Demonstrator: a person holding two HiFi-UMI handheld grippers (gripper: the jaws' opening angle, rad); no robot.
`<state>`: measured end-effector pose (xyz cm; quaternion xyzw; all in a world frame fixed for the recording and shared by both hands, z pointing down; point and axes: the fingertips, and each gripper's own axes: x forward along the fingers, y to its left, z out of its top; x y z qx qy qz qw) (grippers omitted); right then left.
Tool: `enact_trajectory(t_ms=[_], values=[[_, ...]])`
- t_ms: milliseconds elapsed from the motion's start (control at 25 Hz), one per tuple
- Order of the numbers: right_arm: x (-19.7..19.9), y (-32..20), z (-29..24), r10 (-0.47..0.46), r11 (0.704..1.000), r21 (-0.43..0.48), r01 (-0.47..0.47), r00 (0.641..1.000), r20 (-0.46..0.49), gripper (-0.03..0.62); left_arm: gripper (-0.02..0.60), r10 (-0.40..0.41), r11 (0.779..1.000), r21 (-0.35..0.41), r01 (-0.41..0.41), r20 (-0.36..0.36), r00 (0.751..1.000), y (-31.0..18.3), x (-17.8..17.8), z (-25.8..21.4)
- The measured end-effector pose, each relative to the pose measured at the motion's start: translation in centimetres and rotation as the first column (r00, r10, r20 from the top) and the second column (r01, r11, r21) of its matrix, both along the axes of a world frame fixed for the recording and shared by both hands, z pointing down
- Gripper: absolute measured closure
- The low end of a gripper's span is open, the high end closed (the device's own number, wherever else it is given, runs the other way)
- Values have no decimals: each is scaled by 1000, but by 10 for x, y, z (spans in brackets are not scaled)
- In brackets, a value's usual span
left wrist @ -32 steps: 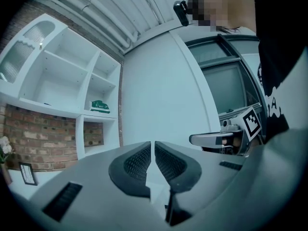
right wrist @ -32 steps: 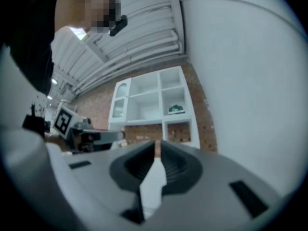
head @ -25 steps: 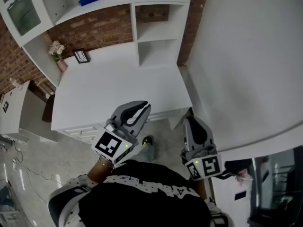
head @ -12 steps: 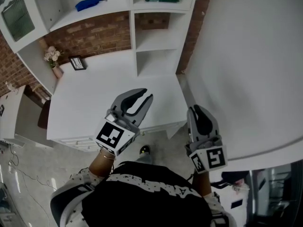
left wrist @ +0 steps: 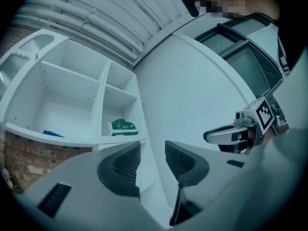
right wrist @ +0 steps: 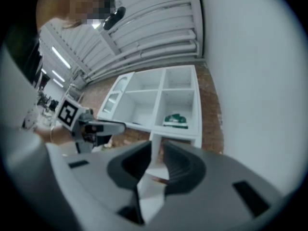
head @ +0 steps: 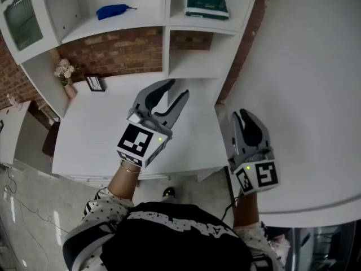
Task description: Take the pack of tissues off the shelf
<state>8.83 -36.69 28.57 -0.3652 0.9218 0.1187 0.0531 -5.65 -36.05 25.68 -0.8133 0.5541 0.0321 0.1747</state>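
Tissue pack (head: 207, 4) — a soft, green, plastic-wrapped bundle with a paler underside — lies flat in the upper right-hand cubby of a white shelf unit (head: 168, 24). Its long side runs left to right along the cubby's front edge. Both grippers are held up over the white surface (head: 96, 134), well short of the shelf and pointing toward it. The left gripper (head: 176, 90) has its jaws clearly apart, having just been opening, with nothing between the ribbed dark pads; the pack sits far from it and to its right. The right gripper (head: 241, 116) shows only a narrow gap. Its jaws have also just been opening and are empty, and the pack lies far from it and a little left — almost straight ahead of the jaws in the right gripper view. Neither hand looks decidedly nearer, though the left seems slightly ahead. The shelving is smooth painted board against rough red brick (head: 121, 52), and a blue object (head: 111, 11) lies in the neighbouring cubby to the left.
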Motion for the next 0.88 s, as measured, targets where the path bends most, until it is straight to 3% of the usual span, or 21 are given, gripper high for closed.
enact_trajectory(t_ms=[80,200,520,760,880], values=[[-8,-16,-8,-10,1000,8,10,1000,-11,516,366,-11,999,47,11,-13,1000,-13,-7,-16],[-18,-38,-26,-19,999,35,20,1000,-18,507,356,-30,997,75,32,-17,999,-35,-16,-30],[-39,-104,-80,8,995,102,-5,999,-35,488,342,-100,993,63,99,15,995,-98,-43,-62],[-54,-141,-105,31,993,114,-25,998,-56,474,337,-129,992,4,129,53,990,-139,-56,-72],[-62,-155,-112,52,992,119,-42,995,-85,470,337,-139,990,33,137,62,988,-150,-60,-85]])
